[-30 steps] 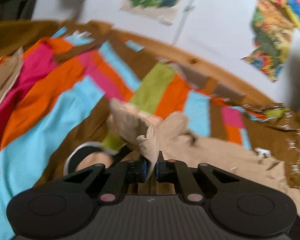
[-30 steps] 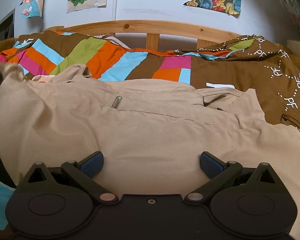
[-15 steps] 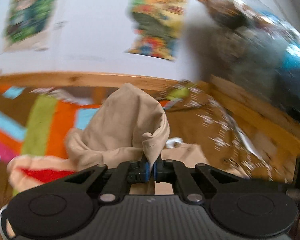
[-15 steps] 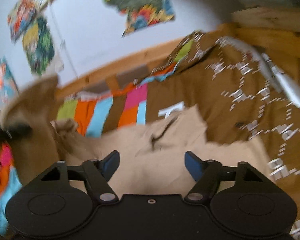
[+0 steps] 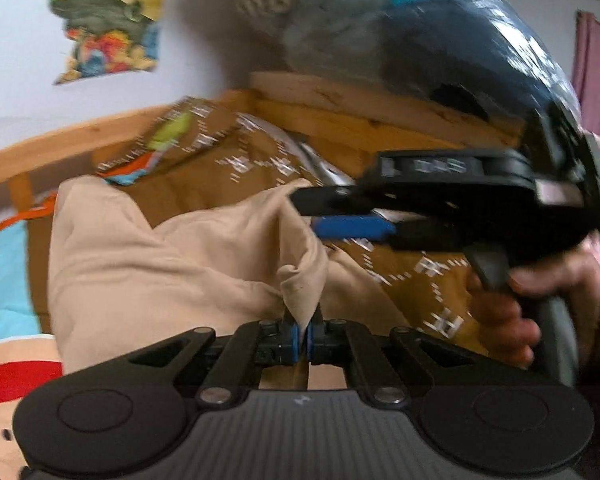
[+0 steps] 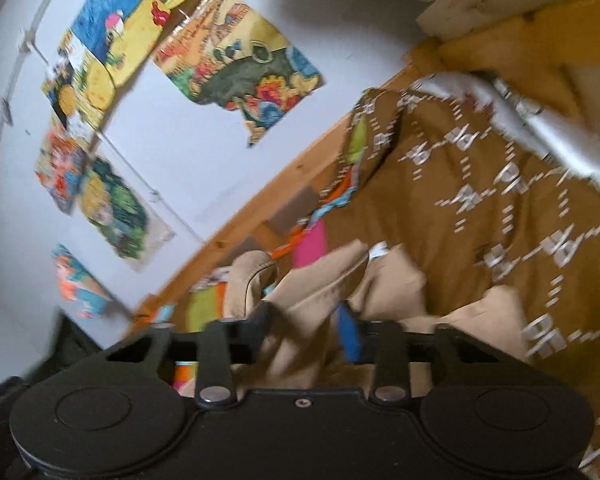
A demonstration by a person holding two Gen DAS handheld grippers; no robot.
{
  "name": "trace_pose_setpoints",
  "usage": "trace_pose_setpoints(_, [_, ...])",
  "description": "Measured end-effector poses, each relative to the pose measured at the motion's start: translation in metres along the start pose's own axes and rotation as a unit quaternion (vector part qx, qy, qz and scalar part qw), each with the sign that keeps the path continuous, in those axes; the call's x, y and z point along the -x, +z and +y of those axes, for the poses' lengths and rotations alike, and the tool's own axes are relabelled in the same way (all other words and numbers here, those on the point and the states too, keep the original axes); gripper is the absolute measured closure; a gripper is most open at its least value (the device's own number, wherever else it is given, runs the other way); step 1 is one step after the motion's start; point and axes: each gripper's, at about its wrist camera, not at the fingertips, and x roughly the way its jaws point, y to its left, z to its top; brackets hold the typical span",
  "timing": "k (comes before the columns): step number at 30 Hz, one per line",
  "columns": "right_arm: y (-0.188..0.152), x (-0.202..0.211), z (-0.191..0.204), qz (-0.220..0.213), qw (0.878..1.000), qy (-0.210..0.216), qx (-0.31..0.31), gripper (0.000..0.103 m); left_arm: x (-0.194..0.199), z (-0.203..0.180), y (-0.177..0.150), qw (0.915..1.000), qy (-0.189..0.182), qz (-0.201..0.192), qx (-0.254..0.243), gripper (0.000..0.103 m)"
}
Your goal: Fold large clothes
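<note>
A large beige garment (image 5: pixel 160 264) lies bunched on the patchwork bedspread (image 5: pixel 220 176). My left gripper (image 5: pixel 302 332) is shut on a peaked fold of it, which stands up from the blue pads. In the left wrist view my right gripper (image 5: pixel 306 212) reaches in from the right, held by a hand (image 5: pixel 512 308), with its tips at the garment's raised edge. In the right wrist view the right gripper (image 6: pixel 304 326) is tilted and half closed. A fold of the beige garment (image 6: pixel 312 292) runs between its fingers, which still stand apart.
The wooden bed frame (image 5: pixel 60 144) runs behind the bedspread (image 6: pixel 480 240), with paper pictures (image 6: pixel 236 68) on the white wall. A red and white cloth (image 5: pixel 12 380) lies at the lower left. The person's dark and blue clothing (image 5: pixel 460 40) fills the upper right.
The left gripper has swung right with the fold lifted. The right gripper has tilted, moved to the garment's edge and narrowed its fingers from wide open around the fabric.
</note>
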Motion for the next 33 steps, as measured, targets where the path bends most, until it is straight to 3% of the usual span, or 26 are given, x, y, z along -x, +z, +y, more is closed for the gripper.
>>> trace_pose_setpoints(2, [0.002,0.001,0.0,-0.008,0.998,-0.044,0.038,0.098,-0.009,-0.007,-0.005,0.9999,-0.011,0.011,0.001,0.101])
trace_pose_setpoints(3, [0.003,0.001,-0.002,-0.012,0.996,-0.065,0.054,0.101,-0.014,-0.01,-0.008,0.9997,-0.019,0.017,0.002,0.101])
trace_pose_setpoints(8, [0.001,-0.003,-0.006,0.014,0.979,-0.145,0.141,0.103,-0.042,-0.018,-0.019,0.9968,-0.062,0.05,0.007,0.101])
trace_pose_setpoints(11, [-0.006,-0.015,-0.015,0.043,0.97,-0.178,0.162,0.103,-0.058,-0.021,-0.031,0.9962,-0.057,0.065,0.003,0.1])
trace_pose_setpoints(13, [-0.009,-0.018,-0.024,0.051,0.968,-0.19,0.156,0.097,-0.067,-0.015,-0.036,0.9954,-0.055,0.075,0.023,0.1])
trace_pose_setpoints(15, [-0.007,-0.017,-0.031,0.049,0.966,-0.205,0.15,0.081,-0.074,-0.012,-0.04,0.9948,-0.051,0.083,0.027,0.1])
trace_pose_setpoints(17, [-0.004,-0.015,-0.033,0.045,0.963,-0.216,0.157,0.079,-0.079,-0.014,-0.043,0.9953,-0.043,0.086,0.012,0.1])
trace_pose_setpoints(21, [-0.003,-0.02,-0.037,0.079,0.956,-0.221,0.174,0.061,-0.086,-0.016,-0.044,0.996,-0.035,0.081,0.006,0.099])
trace_pose_setpoints(23, [-0.007,-0.024,-0.045,0.097,0.96,-0.21,0.156,0.063,-0.09,-0.016,-0.045,0.996,-0.036,0.081,0.008,0.099])
trace_pose_setpoints(24, [-0.009,-0.028,-0.049,0.103,0.961,-0.207,0.15,0.072,-0.091,-0.017,-0.046,0.9959,-0.035,0.083,0.006,0.099])
trace_pose_setpoints(27, [-0.017,-0.034,-0.05,0.087,0.956,-0.214,0.178,0.082,-0.093,-0.019,-0.047,0.9958,-0.037,0.083,-0.005,0.097])
trace_pose_setpoints(30, [-0.023,-0.041,-0.05,0.086,0.948,-0.228,0.207,0.083,-0.09,-0.019,-0.043,0.9958,-0.047,0.078,-0.007,0.089])
trace_pose_setpoints(33, [-0.023,-0.043,-0.054,0.087,0.947,-0.23,0.205,0.082,-0.076,-0.017,-0.038,0.996,-0.061,0.066,-0.001,0.086])
